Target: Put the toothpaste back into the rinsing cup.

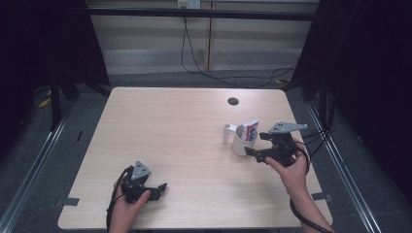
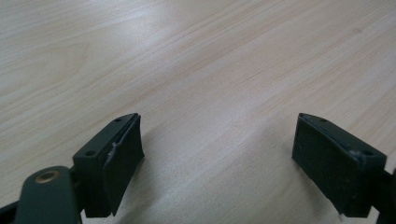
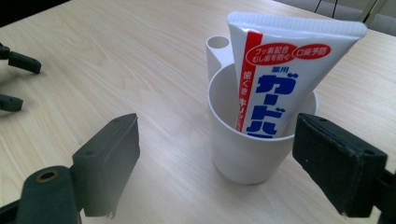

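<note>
Toothpaste tube (image 3: 280,74) upright in white cup (image 3: 247,154), just ahead of right gripper (image 3: 215,163), jaws wide, empty. Left gripper (image 2: 217,158) wide, empty, over bare table (image 2: 187,56). Right gripper view shows tube lettering.

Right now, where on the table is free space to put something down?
The wide left and centre of the table is bare, from the far edge to the left gripper. It is crowded at the right, where the white cup with toothpaste tube stands by the right gripper.

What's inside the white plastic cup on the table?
A white toothpaste tube with red and blue print stands inside the white plastic cup, top end sticking out. The cup wall hides its lower end.
</note>
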### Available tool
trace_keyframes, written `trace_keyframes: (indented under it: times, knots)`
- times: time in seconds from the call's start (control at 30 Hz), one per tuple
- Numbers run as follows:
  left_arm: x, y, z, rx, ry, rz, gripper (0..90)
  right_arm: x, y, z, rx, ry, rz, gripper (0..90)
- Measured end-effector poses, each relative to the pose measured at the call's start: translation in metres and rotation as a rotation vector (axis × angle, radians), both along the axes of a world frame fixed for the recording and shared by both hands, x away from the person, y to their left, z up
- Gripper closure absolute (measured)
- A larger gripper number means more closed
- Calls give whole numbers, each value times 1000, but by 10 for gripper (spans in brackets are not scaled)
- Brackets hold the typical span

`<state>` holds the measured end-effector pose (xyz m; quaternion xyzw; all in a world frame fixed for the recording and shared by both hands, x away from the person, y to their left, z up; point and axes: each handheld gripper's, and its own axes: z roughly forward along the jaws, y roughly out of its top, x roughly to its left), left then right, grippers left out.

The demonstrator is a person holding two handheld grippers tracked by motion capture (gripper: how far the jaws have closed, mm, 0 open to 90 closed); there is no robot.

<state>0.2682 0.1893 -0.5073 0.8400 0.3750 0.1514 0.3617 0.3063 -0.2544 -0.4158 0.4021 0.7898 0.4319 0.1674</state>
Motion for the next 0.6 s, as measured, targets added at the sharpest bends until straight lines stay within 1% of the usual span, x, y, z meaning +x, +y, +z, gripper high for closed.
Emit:
trace_keyframes:
  times: [0.17,0.3,0.43,0.5,0.53,0.6]
  knots:
    - [0,-1,0,3,-4,2,159,-6,2,-5,-24,5,19,147]
    - [0,-1,0,3,-4,2,159,-9,3,-10,-22,15,25,145]
    - [0,0,0,9,-5,-1,160,-12,3,-14,-32,34,40,140]
    - [-1,0,0,11,-5,-2,160,-15,3,-16,-48,26,52,139]
    - [-1,0,0,10,-5,-1,161,-16,3,-18,-42,31,59,140]
    - [-1,-1,0,1,-4,6,160,-18,3,-20,-50,28,64,139]
